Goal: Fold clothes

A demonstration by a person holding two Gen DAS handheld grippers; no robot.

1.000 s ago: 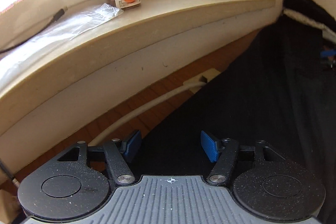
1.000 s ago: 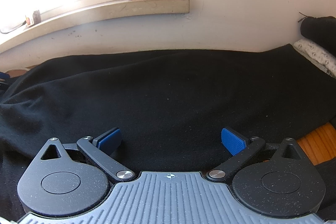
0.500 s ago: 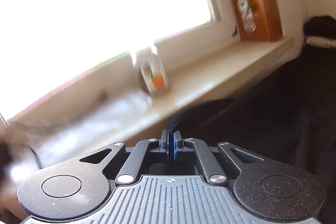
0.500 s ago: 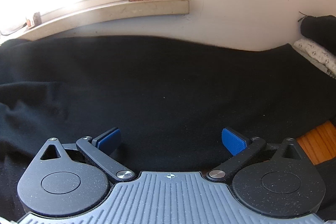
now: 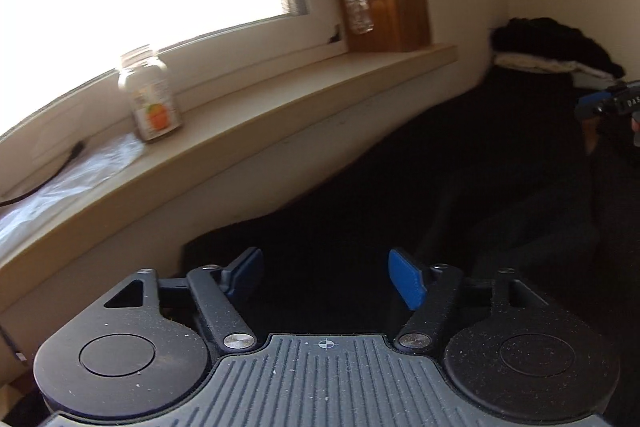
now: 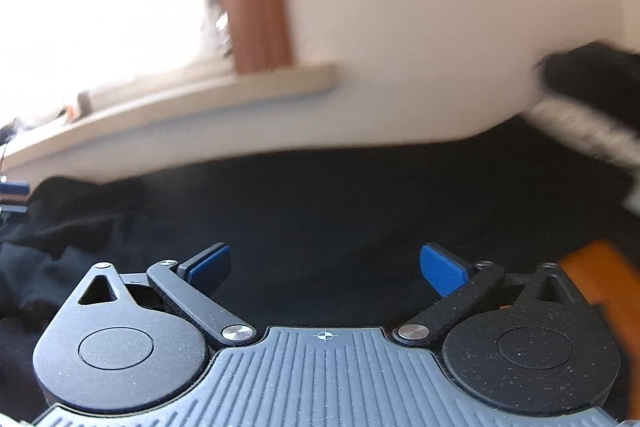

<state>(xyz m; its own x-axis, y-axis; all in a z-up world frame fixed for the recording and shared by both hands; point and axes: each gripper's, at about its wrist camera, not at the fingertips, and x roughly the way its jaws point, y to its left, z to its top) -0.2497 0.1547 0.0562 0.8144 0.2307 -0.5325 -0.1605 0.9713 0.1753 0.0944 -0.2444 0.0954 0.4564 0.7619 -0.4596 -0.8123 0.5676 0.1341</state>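
- While both tools hover over the black garment (image 5: 460, 195), neither grips it: the left gripper (image 5: 326, 277) has its blue pads spread wide with only dark cloth showing between them, and the right gripper (image 6: 325, 267) is spread just as wide over the same fabric.
- That garment lies spread along the wall under the windowsill (image 5: 280, 115), filling the left wrist view from 3 o'clock down to 6 o'clock and the whole lower half of the right wrist view; a fold edge runs near the left tool at about 4 o'clock.
- At 3 o'clock in the left view the right tool's blue tip peeks in, well apart from the left one, likely so the 2 tools can work opposite ends of the cloth.
- A jar (image 5: 150, 95) with an orange label stands on the sill at 10 o'clock, clear of the work.
- Judging by the open pads, a fold has probably just been laid and the next edge is yet to be chosen.
- Heavy blur in the right view hides finer creases.
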